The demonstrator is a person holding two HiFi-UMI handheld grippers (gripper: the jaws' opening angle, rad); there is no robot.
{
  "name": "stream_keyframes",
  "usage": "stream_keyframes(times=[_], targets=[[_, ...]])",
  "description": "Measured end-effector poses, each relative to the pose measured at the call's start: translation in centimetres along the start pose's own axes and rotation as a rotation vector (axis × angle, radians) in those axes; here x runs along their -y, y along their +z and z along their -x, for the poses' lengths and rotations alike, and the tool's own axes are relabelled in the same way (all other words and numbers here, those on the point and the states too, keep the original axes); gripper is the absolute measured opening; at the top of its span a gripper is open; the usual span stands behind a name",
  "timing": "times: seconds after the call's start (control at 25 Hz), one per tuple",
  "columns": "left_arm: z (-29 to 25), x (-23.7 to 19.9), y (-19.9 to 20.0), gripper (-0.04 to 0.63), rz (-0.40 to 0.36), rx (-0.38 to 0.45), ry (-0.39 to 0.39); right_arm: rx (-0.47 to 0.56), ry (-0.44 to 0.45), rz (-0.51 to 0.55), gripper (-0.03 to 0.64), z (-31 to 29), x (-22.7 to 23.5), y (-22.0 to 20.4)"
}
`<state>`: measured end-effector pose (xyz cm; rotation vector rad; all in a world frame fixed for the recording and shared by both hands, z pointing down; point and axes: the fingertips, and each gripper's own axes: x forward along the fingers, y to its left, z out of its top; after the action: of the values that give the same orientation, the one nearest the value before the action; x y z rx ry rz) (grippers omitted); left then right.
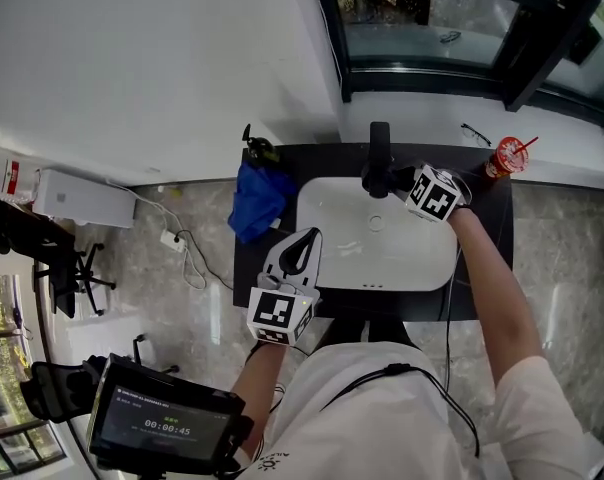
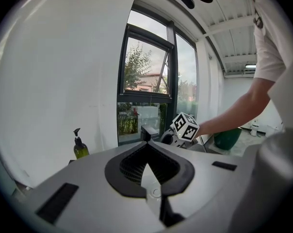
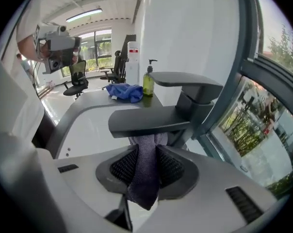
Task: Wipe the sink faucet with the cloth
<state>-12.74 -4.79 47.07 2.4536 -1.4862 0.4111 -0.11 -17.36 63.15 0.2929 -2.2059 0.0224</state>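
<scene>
In the head view I am looking down on the sink (image 1: 437, 268), with the black faucet (image 1: 379, 156) standing at its 12 o'clock. The right claw (image 1: 398, 181) is sitting at the faucet's 3 o'clock, just beside the body, while the left claw (image 1: 302, 246) is hanging over the sink's rim at about 8 o'clock, well apart from the work. A blue rag (image 1: 257, 200) is lying on the counter (image 1: 487, 268) at the sink's 10 o'clock. In the left claw's view its jaws are meeting at the tips with nothing between them, so I am treating that claw as closed and empty; the faucet is showing beyond it at 12 o'clock. In the right claw's view the jaws are standing partly apart and pinching a grey cloth (image 3: 145, 178), which is bunching up against the underside of the spout at 12 o'clock and trailing loose toward 6 o'clock. The cloth is looking soft, light and limp to me, so I am judging it will fold and drag rather than push; the hold near its middle, with a short wad ahead of the pads, seems right. The faucet is looking rigid, smooth and fixed, so I am expecting the cloth to slide easily along it, though too light a pinch could let the cloth pull out.
</scene>
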Motion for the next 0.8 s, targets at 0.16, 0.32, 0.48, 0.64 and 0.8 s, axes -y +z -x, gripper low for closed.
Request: stream_keyframes(times=[0.16, 0.32, 0.48, 0.64, 0.8], targets=[[0.2, -0.2, -0.1, -0.006, 0.005, -0.001, 0.008, 0.006, 0.008, 0.058, 0.109, 0.1, -0.6, 0.2], [0.0, 0.0, 0.1, -0.006, 0.005, 0.0, -0.001, 0.004, 0.044, 0.082, 0.109, 0.1, -2.0, -0.1], [0.2, 0.8, 0.5, -0.006, -0.002, 0.013, -0.007, 0.003, 0.098, 0.099, 0.109, 0.3, -4.5, -0.6], [0.9, 1.6, 0.6, -0.006, -0.015, 0.026, -0.009, 0.02, 0.171, 0.098, 0.109, 1.4, -7.8, -1.0], [0.6, 1.6, 0.7, -0.006, -0.013, 0.031, -0.018, -0.02, 0.202, 0.104, 0.109, 1.9, -8.4, -2.4]])
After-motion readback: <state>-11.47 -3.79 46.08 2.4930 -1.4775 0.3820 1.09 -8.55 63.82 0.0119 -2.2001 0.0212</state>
